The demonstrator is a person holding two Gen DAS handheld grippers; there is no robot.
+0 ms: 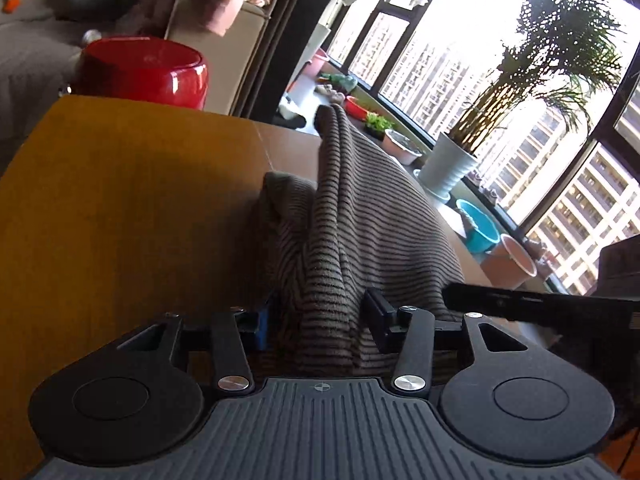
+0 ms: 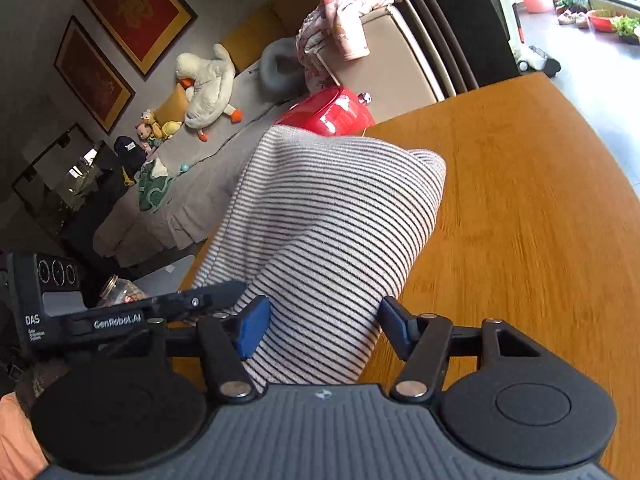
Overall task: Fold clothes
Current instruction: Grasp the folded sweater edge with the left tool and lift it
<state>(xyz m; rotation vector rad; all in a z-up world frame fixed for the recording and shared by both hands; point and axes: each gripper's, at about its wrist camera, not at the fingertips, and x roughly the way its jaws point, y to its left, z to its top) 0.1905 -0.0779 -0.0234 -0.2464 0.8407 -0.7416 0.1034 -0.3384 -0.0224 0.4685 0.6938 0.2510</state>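
Striped garment (image 2: 332,240): lifted over the wooden table (image 2: 540,220), bunched between both grippers.
Left gripper (image 1: 320,316): clamped on a thick fold of the garment.
Right gripper (image 2: 322,326): jaws fairly wide, cloth filling the gap; grip on it unclear.
Red pot (image 1: 144,70): at the table's far edge, beyond the garment.
Sofa (image 2: 384,60): behind the pot, pink clothes draped on it.

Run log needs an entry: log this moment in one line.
step: fold in progress | left tongs: shut on striped sweater | right tongs: shut on striped sweater | sweater: lifted over wooden table
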